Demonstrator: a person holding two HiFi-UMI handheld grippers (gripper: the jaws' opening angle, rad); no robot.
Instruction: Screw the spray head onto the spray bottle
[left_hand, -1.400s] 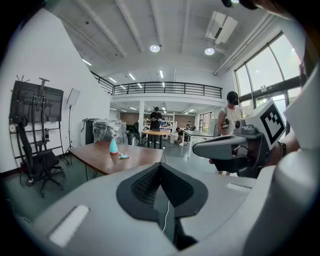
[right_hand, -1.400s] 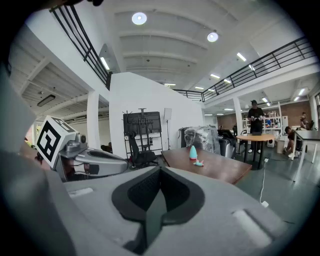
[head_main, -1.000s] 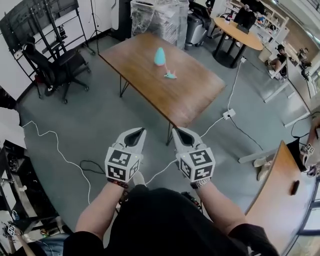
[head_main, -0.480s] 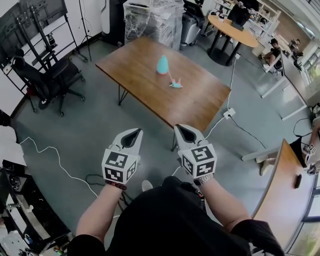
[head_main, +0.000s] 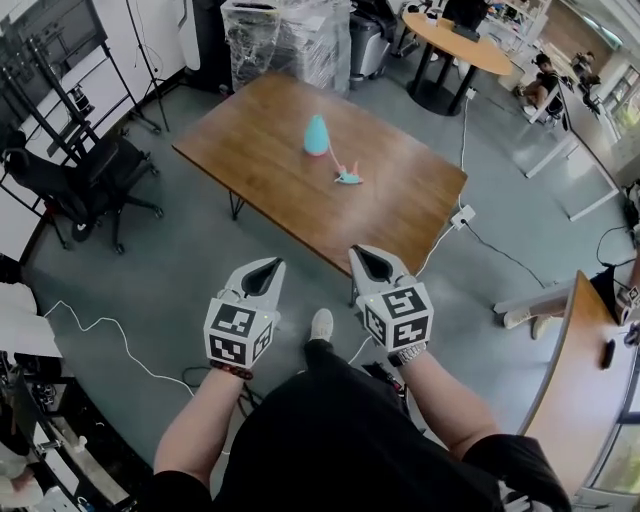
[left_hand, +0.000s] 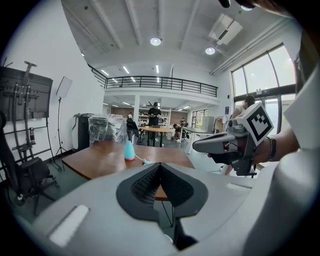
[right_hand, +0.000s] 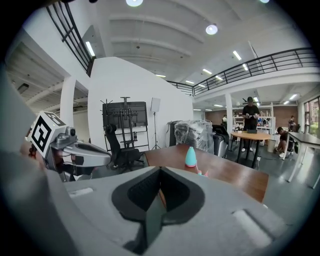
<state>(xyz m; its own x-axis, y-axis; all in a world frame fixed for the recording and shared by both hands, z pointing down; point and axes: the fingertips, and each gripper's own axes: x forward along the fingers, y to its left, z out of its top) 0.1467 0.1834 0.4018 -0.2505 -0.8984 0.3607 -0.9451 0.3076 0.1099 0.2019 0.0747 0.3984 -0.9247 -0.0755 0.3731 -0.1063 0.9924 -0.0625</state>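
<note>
A teal spray bottle (head_main: 317, 135) stands upright on the brown wooden table (head_main: 250, 160); it also shows in the left gripper view (left_hand: 129, 150) and the right gripper view (right_hand: 190, 157). The teal spray head (head_main: 348, 178) lies on the table just right of the bottle, its thin tube pointing toward it. Both grippers hang over the floor, short of the table's near edge. My left gripper (head_main: 267, 266) is shut and empty. My right gripper (head_main: 362, 253) is shut and empty too. In the left gripper view the spray head (left_hand: 147, 161) peeks just above the jaws.
A black office chair (head_main: 70, 185) stands left of the table. Plastic-wrapped goods (head_main: 285, 40) sit behind it. A round table (head_main: 465, 45) is at the back right, with a person seated farther right. White cables (head_main: 115, 335) and a power strip (head_main: 462, 215) lie on the grey floor. Another desk edge (head_main: 570, 380) is at the right.
Both grippers and the person have moved forward toward the table; the table, the bottle and the spray head now lie closer in the head view. The jaws stayed shut.
</note>
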